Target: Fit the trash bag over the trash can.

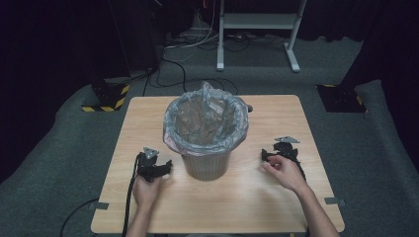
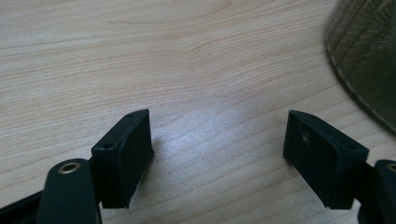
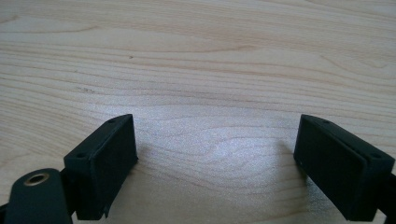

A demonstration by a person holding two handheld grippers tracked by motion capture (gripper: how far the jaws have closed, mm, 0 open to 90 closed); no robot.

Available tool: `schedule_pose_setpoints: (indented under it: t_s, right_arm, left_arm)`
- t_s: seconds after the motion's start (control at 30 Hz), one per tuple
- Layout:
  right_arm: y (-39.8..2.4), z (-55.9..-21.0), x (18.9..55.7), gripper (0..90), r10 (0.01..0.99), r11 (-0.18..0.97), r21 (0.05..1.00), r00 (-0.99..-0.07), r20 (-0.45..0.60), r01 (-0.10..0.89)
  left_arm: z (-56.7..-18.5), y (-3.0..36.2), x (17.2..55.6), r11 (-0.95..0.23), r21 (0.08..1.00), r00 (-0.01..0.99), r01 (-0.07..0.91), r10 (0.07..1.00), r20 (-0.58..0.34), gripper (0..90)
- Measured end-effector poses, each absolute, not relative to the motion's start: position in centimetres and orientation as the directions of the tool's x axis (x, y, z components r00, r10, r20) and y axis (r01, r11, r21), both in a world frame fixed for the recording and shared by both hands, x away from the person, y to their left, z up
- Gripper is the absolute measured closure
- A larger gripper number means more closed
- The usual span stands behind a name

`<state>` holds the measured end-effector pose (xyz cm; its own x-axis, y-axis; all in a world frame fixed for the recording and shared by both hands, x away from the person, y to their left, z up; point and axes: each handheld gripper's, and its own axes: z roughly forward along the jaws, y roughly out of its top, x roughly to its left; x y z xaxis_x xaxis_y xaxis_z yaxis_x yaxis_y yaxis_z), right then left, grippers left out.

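My left gripper view cuts the bin (image 2: 369,56) off at its right edge. From above, the grey liner (image 1: 205,118) hides the bin's inside.

Table (image 1: 276,197): light wood-grain top, smooth, with a soft satin sheen where light falls between the jaws in both gripper views.

Bin (image 1: 206,165), centre of the table: ribbed brownish wall, plastic by the look, faintly translucent in the left gripper view.

Bin liner (image 1: 205,118): thin grey plastic film, crinkled, semi-transparent, folded over the rim, slightly glossy.

Left gripper (image 2: 217,154): matt black plastic jaws with flat faces; a brass-coloured metal insert near the left jaw's base.

Right gripper (image 3: 217,163): same matt black finish, same brass-coloured insert.

Floor (image 1: 64,148): grey carpet, dull, fibrous.
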<state>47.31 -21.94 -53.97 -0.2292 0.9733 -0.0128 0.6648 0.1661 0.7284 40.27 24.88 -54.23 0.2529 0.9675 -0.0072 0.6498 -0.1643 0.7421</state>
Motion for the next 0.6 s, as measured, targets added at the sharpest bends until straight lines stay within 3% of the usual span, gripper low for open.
schedule_pose_setpoints:
  t_s: [0.6]
  right_arm:
    - [-22.07, -53.97, 47.28, 13.4, 0.973, 0.163, 0.729, -0.232, -0.006, 0.664]
  left_arm:
    - [-54.21, 24.91, 40.28, -0.169, 0.741, 0.255, 0.65, 0.967, -0.003, 23.7]
